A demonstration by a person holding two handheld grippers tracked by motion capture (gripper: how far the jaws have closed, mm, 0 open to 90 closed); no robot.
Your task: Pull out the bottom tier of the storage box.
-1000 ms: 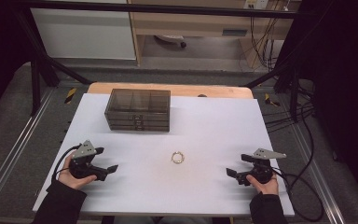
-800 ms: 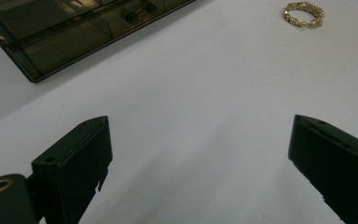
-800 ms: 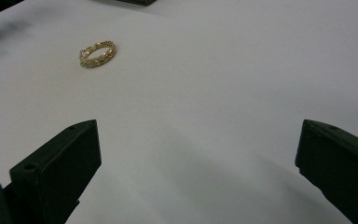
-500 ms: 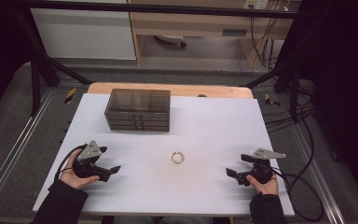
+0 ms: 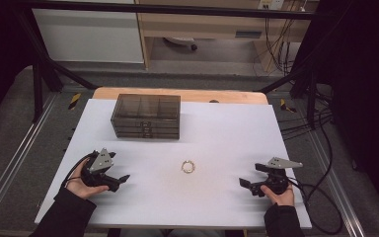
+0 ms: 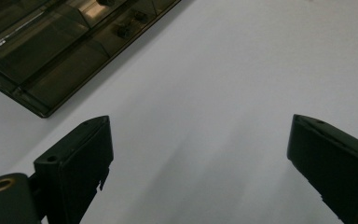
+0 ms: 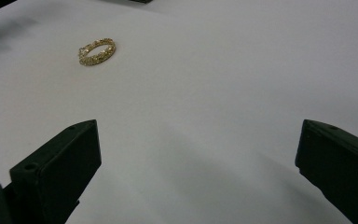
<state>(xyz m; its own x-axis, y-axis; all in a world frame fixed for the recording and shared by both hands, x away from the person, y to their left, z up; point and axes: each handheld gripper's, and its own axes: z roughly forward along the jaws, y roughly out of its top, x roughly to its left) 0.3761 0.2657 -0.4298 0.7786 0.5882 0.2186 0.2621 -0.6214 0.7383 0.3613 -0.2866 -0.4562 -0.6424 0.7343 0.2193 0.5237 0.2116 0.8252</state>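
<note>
Left hand-held gripper [image 5: 120, 180] has crept fwd & inward vs a sec ago, jaws spread wide w/ nothing between; probably the start of an approach. Right hand-held gripper [image 5: 245, 184] hasn't budged, jaws also spread, empty. Gold bracelet [image 5: 188, 167] lies flat mid-surface [image 5: 227, 128], between both, apart from each; from the right one it's at ~10 o'clock. Smoked drawer box [image 5: 146, 115] sits at 12 o'clock, drawers closed. Both hands low, near the 6 o'clock edge, jaws aimed inward.
</note>
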